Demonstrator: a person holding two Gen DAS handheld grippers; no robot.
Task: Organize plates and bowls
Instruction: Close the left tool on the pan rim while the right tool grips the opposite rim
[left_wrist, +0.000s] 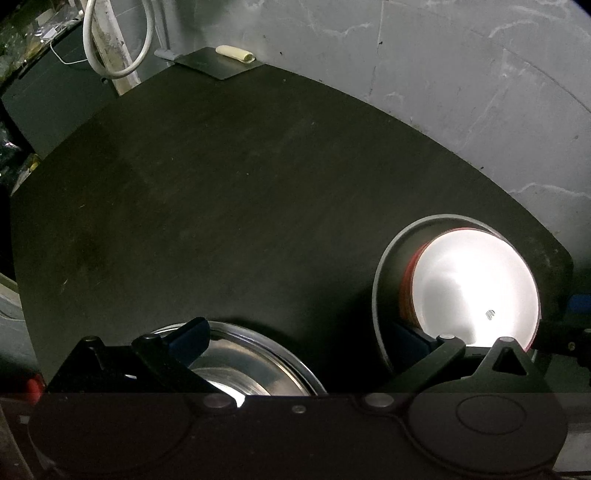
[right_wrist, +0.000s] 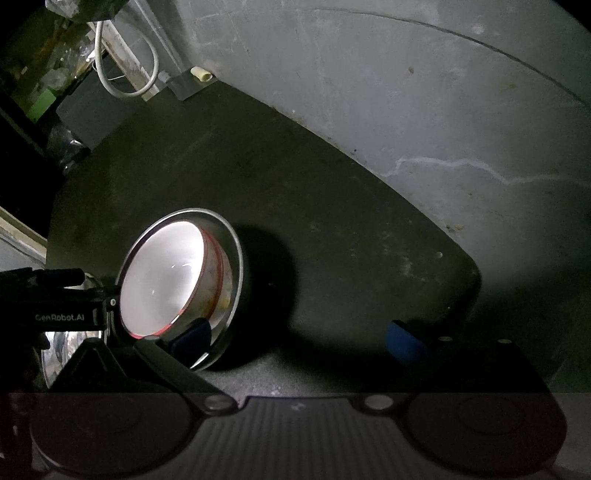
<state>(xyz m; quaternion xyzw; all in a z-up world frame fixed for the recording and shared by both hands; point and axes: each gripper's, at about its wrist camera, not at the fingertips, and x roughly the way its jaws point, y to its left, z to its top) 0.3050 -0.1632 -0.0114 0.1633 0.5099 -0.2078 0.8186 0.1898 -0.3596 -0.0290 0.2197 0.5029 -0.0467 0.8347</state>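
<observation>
A steel plate (left_wrist: 255, 365) lies on the dark round table (left_wrist: 240, 184), close under my left gripper (left_wrist: 299, 332). That gripper is open, and its left pad (left_wrist: 188, 334) sits over the plate's far rim. To the right stands a steel bowl (left_wrist: 388, 266) with a white, red-rimmed bowl (left_wrist: 476, 284) nested inside; the left gripper's right pad (left_wrist: 410, 339) overlaps the steel bowl's near wall. In the right wrist view the nested white bowl (right_wrist: 162, 280) sits in the steel bowl (right_wrist: 234, 258) at the left. My right gripper (right_wrist: 295, 336) is open, with its left pad (right_wrist: 194, 336) at the bowl's rim; contact is unclear.
The left gripper's housing (right_wrist: 62, 317) shows at the left of the right wrist view, over the plate (right_wrist: 61, 347). A grey wall (left_wrist: 443, 74) borders the table's far side. A metal sheet (left_wrist: 218, 62), a cream object (left_wrist: 236, 53) and a white cable loop (left_wrist: 118, 48) sit at the back.
</observation>
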